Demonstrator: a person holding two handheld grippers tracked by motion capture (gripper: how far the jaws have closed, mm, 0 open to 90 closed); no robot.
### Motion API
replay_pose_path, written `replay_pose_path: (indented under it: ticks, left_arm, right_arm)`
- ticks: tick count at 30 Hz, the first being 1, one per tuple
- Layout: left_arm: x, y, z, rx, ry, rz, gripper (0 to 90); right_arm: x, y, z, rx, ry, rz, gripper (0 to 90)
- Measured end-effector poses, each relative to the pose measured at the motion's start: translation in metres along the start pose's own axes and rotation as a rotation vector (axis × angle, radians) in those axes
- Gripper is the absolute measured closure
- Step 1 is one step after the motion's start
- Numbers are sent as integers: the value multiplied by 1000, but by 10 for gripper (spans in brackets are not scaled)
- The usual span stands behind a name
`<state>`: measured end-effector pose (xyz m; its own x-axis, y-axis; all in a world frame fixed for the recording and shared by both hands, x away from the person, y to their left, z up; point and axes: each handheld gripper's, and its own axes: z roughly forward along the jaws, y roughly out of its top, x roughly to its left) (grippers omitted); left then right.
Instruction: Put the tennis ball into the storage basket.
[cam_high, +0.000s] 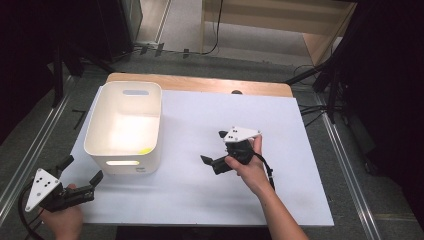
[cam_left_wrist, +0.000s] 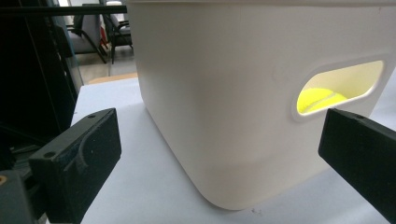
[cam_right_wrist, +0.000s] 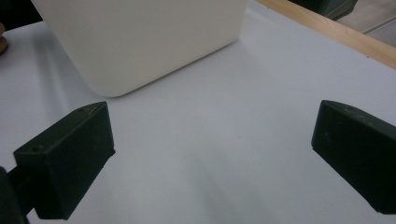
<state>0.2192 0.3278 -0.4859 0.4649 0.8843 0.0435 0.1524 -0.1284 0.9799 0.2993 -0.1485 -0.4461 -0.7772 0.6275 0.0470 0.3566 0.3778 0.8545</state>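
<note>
Peeking through bin (cam_left_wrist: 224, 93) handle slot: yellow ball (cam_left_wrist: 322, 99), mostly hidden.

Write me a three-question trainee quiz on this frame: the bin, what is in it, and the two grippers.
1. True or false: the right gripper is shut on something.
2. What shows through the handle slot of the white bin in the left gripper view?
A. a yellow-green ball
B. a red cup
C. a blue cloth
3. In the high view, which gripper is at the near left corner of the white table, just short of the bin?

Key
1. False: its jaws stand wide apart over bare table.
2. A
3. The left gripper, open.
</note>
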Motion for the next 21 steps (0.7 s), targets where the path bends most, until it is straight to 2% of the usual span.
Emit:
replay_pose_path:
  ticks: [21]
  left_arm:
    - [0, 0, 0, 3, 3, 1, 0]
  right_arm:
    - [-12, -49, -19, -20, -50, 84, 0]
